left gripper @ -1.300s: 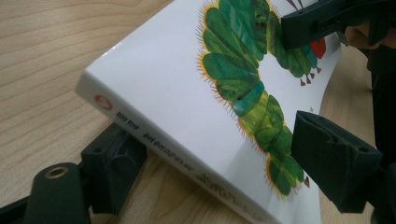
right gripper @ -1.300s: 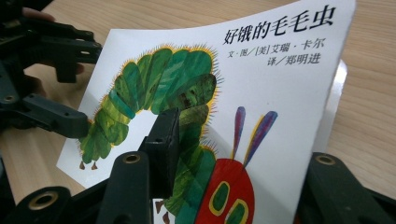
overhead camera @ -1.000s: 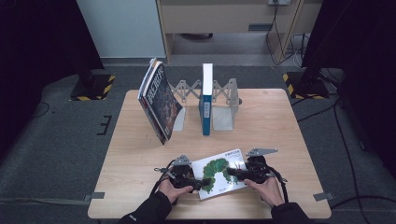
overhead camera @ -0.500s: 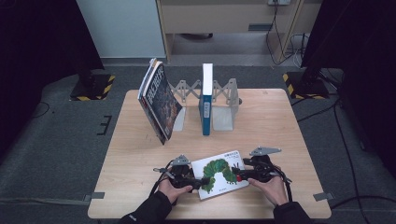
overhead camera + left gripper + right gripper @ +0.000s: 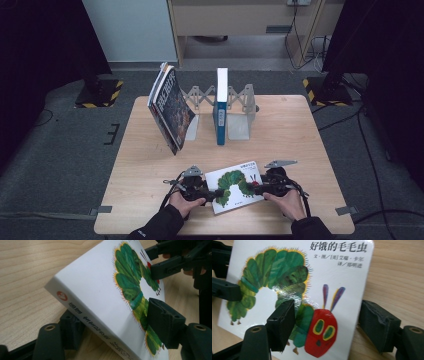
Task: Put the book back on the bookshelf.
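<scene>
White card covers face up as we hold the caterpillar book [image 5: 235,186] at the near edge of the wooden table [image 5: 300,135], between our two hands. Our left gripper [image 5: 212,192] has one jaw on top of the cover and one under the spine end, and its jaws have just been closing on the book. Our right gripper [image 5: 251,189] straddles the opposite end, one jaw over the caterpillar's head and the other beside the book's edge; its jaws have just been opening, and we cannot tell whether they press. Farther back, a blue book [image 5: 221,107] stands upright in the metal rack [image 5: 240,102], with a dark book [image 5: 170,110] leaning beside it.
</scene>
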Demonstrator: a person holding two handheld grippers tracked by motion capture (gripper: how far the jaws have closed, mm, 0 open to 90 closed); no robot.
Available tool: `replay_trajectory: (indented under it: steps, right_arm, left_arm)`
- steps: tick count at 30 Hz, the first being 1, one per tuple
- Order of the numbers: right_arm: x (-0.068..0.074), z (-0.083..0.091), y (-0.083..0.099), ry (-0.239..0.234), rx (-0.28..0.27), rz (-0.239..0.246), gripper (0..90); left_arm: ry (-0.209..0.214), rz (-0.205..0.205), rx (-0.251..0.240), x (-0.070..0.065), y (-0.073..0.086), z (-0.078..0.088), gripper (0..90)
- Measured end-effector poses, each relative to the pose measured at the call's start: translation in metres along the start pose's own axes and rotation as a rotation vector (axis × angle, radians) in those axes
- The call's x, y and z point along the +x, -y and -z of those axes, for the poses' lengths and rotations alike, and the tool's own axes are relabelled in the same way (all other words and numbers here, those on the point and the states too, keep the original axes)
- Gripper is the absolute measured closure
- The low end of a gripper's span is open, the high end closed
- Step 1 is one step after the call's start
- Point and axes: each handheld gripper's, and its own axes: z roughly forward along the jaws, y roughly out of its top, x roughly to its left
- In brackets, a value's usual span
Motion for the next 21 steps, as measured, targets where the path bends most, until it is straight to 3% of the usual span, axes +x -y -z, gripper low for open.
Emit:
replay_trajectory:
  steps: [7,21]
  right_arm:
    - [0.001,0.001,-0.001,-0.015,-0.016,-0.017,28.7]
    - [0.001,0.01,-0.006,0.006,-0.142,0.003,34.3]
  left_arm:
    - [-0.002,0.01,-0.02,-0.002,-0.004,0.005,39.9]
    - [0.008,-0.003,-0.084,-0.008,-0.016,0.018,57.2]
